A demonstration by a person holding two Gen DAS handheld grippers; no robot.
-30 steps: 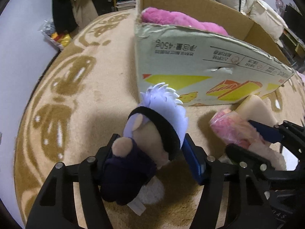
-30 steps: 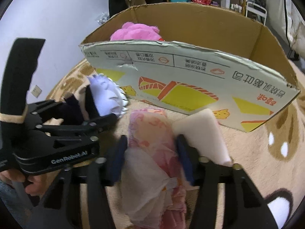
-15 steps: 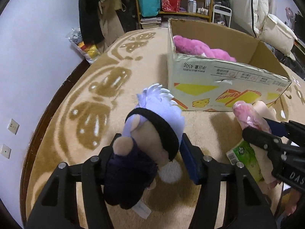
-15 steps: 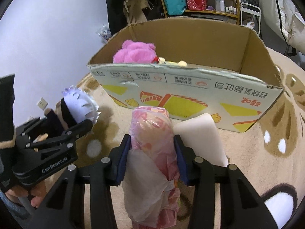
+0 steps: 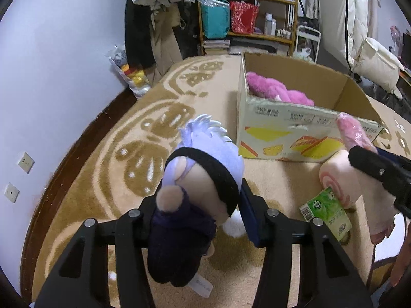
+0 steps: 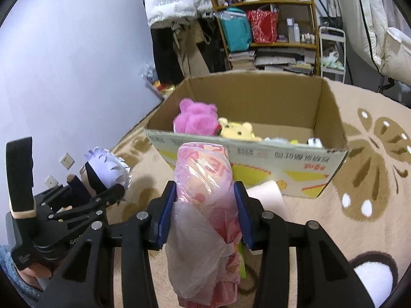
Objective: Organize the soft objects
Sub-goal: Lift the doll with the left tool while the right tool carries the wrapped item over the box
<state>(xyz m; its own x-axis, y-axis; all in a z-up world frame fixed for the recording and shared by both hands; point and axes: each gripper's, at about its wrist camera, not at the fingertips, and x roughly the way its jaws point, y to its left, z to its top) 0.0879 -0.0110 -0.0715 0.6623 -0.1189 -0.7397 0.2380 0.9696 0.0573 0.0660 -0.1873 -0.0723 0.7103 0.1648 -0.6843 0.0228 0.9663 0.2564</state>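
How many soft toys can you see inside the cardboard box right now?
2 clearly: a pink plush at the left end of the cardboard box, a yellow plush beside it. Small pale bits farther right may be more, hidden by the front wall.

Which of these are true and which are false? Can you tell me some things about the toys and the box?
1. The left hand-held gripper holds a doll with pale purple hair. True.
2. The cardboard box is empty. False: a pink plush and a yellow plush lie inside.
3. The right hand-held gripper is shut on a pink bundle in clear plastic. True.
4. The box stands on bare wooden floor. False: it stands on a tan patterned carpet.
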